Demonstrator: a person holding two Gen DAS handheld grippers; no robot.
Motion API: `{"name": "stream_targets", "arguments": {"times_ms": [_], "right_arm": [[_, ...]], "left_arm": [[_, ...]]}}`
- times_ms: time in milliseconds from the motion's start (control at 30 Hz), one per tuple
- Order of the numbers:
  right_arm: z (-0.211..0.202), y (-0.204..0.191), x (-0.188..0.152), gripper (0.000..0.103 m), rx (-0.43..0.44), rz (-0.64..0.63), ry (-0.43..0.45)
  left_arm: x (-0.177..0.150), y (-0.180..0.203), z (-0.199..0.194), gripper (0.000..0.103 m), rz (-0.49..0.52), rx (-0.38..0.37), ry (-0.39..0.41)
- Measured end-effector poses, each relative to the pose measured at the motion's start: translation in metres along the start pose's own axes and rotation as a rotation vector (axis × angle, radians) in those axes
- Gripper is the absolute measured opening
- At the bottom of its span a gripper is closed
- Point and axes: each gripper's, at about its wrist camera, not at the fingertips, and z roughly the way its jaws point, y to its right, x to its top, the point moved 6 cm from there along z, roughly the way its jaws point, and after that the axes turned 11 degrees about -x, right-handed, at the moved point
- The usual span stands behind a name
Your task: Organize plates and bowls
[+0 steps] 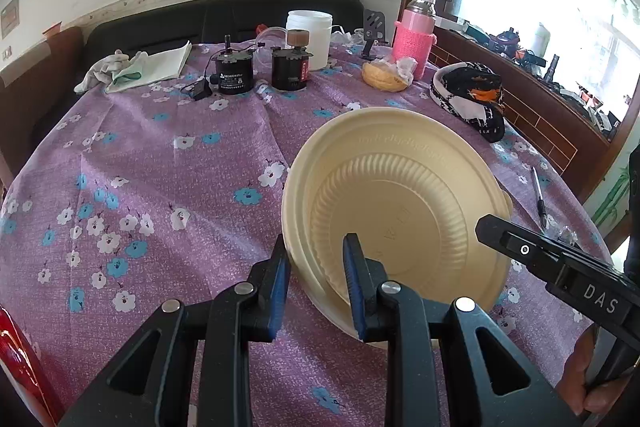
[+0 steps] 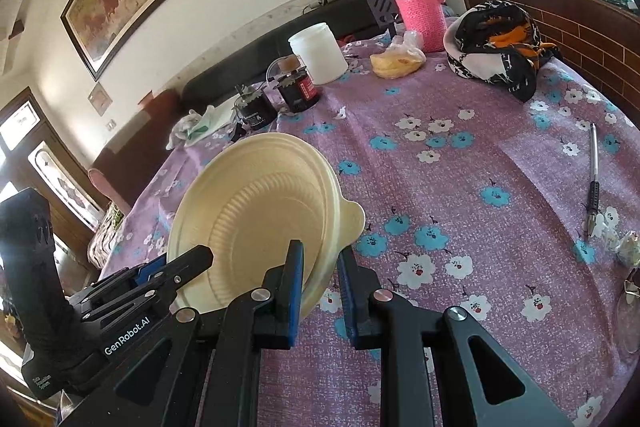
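The big round table (image 1: 168, 155) wears a purple cloth with white and blue flowers. Most of its near side is bare, so there is lots of room there. Its far edge is crowded with a white tub (image 1: 309, 37), a pink bottle (image 1: 414, 35) in a knitted sleeve and two black motors (image 1: 234, 77).

The cream plastic bowl (image 1: 400, 203) is held up over the middle of the cloth. It is round, so it has no long side. It is tipped up on its edge, and its open side faces both cameras. Its wall has tiny ribs and its rim is smooth, with a small tab on one side.

The left gripper (image 1: 316, 279) pinches the rim on one side. The right gripper (image 2: 320, 287) pinches the rim near the tab. Each has one blue pad inside the bowl and one outside.

A pen (image 2: 592, 179) lies alone near the right edge.
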Motion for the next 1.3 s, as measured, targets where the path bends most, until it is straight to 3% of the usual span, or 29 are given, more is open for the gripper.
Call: {"name": "stream_targets", "arguments": {"times_ms": [367,567,733,967,1300], "right_arm": [[-0.002,0.001,0.001,0.019,0.012,0.01,0.006],[-0.008,0.0,0.003,0.019,0.031,0.016,0.023],[-0.013,-0.002,0.003,0.019,0.053,0.019,0.025],[-0.035,-0.009,-0.005,0.019,0.078,0.021,0.037],[-0.066,-0.027,-0.037,0.019,0.088,-0.002,0.021]], "left_arm": [[0.002,0.001,-0.001,0.024,0.005,0.0,0.007],[0.002,0.007,-0.003,0.024,0.031,0.043,0.013],[0.003,0.015,-0.016,0.03,0.065,0.087,0.042],[-0.011,0.021,-0.041,0.03,0.078,0.107,0.052],[-0.039,0.023,-0.078,0.035,0.082,0.129,0.079]]}}
